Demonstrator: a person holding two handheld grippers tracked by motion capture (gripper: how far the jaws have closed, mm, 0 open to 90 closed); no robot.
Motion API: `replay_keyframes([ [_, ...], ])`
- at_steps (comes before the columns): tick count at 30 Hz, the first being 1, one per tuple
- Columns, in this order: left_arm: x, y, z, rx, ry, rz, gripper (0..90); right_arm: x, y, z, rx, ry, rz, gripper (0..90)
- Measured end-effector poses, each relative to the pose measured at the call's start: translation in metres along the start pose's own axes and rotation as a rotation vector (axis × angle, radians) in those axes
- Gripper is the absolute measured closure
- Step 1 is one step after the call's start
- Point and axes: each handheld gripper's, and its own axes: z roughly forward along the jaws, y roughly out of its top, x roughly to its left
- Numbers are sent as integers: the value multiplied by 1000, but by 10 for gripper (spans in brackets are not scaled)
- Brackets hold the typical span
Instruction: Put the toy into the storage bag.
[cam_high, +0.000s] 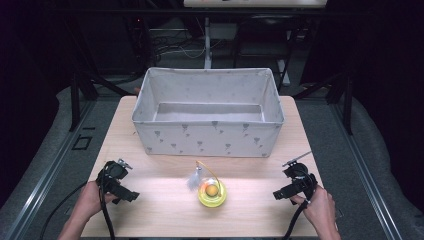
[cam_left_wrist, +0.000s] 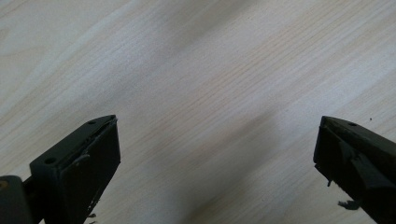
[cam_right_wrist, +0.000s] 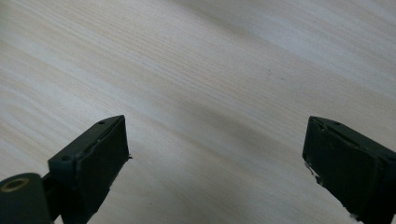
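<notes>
Lying between the wide-open left hand-held gripper (cam_high: 131, 196) and right hand-held gripper (cam_high: 276, 195), seemingly a yellow toy (cam_high: 212, 192).

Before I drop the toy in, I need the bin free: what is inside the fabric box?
The fabric box looks empty: its pale floor and far wall show bare. Its near wall hides the front strip of the floor. The yellow toy sits outside, in front.

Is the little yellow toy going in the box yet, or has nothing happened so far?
Nothing looks done yet. The yellow toy, with a ball inside and a feather, sits on the table in front of the fabric box, whose visible inside looks empty. Nothing is in hand: the left tongs and right tongs are open on either side of the toy, with bare wood between their jaws. Left to do, probably: grab the toy and put it in the box.
</notes>
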Motion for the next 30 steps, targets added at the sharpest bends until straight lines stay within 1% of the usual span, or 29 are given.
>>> replay_keyframes([
  [1,0,0,0,1,0,0,7,0,0,0,9,0,-5,67],
  [2,0,0,0,1,-1,0,7,1,0,0,12,-12,-11,68],
  [3,0,0,0,1,-1,0,7,1,0,0,12,-12,-11,68],
  [4,-1,0,0,0,-2,1,7,1,1,-1,17,-12,-22,68],
  [6,-1,0,0,1,-3,1,7,5,1,-1,10,-16,-25,68],
  [8,0,0,0,-1,-3,0,7,6,2,-1,20,-7,-34,68],
  [9,0,0,0,-3,-5,0,7,8,3,-2,34,-9,-44,67],
  [10,0,-1,0,-3,-4,1,6,9,3,-2,29,-7,-41,67],
  [13,1,-1,0,2,-4,1,6,14,5,-2,49,6,-61,66],
  [14,1,-1,0,0,-4,0,6,17,6,-2,50,-3,-70,67],
  [16,0,-1,0,0,-5,-1,6,18,6,-2,46,4,-71,67],
  [17,0,-1,0,0,-4,0,6,23,7,-2,57,-4,-95,67],
  [21,0,-1,0,-1,-7,0,5,28,7,-2,45,10,-96,65],
  [22,0,-1,0,3,-8,1,5,31,9,-3,65,8,-119,64],
  [23,0,-1,0,3,-8,1,5,31,9,-3,65,8,-119,64],
  [25,0,-1,0,3,-8,0,5,34,10,-3,74,3,-136,61],
  [26,0,-1,0,3,-8,0,5,36,10,-3,71,8,-135,60],
  [27,0,-1,0,1,-7,1,5,37,11,-4,80,3,-148,59],
  [30,0,-1,0,2,-7,1,5,40,11,-3,65,11,-139,59],
])
